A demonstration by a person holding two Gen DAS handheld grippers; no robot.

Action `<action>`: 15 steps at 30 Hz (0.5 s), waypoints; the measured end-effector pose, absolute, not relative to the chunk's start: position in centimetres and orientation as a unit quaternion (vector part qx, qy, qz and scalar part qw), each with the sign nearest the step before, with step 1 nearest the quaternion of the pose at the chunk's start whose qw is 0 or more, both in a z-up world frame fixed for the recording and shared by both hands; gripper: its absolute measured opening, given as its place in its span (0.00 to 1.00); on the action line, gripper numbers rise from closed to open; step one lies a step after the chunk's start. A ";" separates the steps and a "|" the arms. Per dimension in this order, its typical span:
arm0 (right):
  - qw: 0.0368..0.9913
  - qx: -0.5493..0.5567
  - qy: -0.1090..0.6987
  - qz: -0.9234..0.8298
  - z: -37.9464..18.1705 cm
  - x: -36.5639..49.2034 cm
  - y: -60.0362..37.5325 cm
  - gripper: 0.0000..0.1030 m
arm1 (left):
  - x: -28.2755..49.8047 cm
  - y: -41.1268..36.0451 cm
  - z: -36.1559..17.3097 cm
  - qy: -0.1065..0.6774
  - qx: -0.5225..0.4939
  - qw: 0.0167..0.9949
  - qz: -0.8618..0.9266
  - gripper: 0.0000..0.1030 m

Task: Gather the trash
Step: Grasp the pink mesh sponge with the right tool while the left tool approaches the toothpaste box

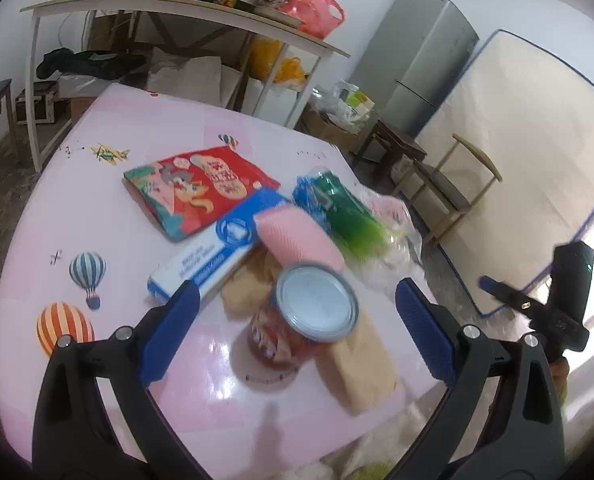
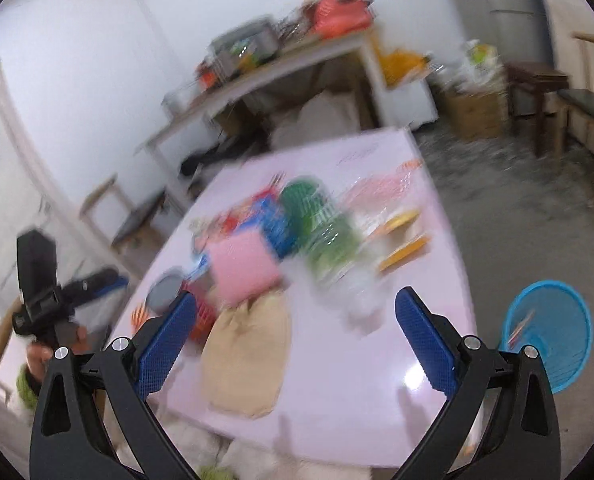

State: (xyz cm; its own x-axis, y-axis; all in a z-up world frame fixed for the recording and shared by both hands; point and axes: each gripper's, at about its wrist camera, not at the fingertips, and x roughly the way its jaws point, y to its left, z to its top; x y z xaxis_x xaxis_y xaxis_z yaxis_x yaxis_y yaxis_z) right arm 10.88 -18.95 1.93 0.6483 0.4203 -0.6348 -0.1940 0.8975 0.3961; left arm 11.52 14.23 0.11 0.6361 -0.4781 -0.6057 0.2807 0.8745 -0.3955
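1. The left gripper [image 1: 295, 312] was wide open and held nothing. It hung over the can [image 1: 313, 312], with one blue pad on each side but not touching it.
2. The right gripper [image 2: 295, 334] was wide open too, and empty. It was above the near edge of the table [image 2: 357, 400], and its picture was blurry.
3. The can stood upright near the front of the table, on or against a tan bag [image 1: 361, 364].
4. A bit farther lay a pink sponge [image 1: 297, 240], a blue and white box [image 1: 217, 252] and a green bottle [image 1: 349, 216].
5. Farthest was a red snack bag [image 1: 197, 188].
6. A blue bin [image 2: 553, 332] sat on the floor to the right of the table.
7. I think the step was just starting: picking up the first trash. Next, the left gripper likely needed to go lower, close on the can, then carry it to the bin.
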 end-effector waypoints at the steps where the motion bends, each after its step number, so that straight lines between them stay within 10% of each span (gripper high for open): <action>1: 0.893 0.138 0.392 0.175 1.8 11.2 -18.0 0.94 | 11.2 14.3 -0.2 0.368 -0.129 0.895 -0.215 0.92; 15: 0.864 0.097 0.451 0.203 3.1 18.6 -11.0 0.90 | 8.5 11.5 -4.0 0.329 0.027 0.919 -0.217 0.92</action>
State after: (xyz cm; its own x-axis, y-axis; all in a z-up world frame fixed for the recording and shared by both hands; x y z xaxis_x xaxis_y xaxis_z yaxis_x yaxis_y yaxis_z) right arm 18.63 -11.04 3.08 0.5118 0.4377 -0.7393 -0.2629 0.8990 0.3502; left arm 8.47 11.55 -3.96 0.6889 -0.3803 -0.6171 0.4161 0.9045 -0.0929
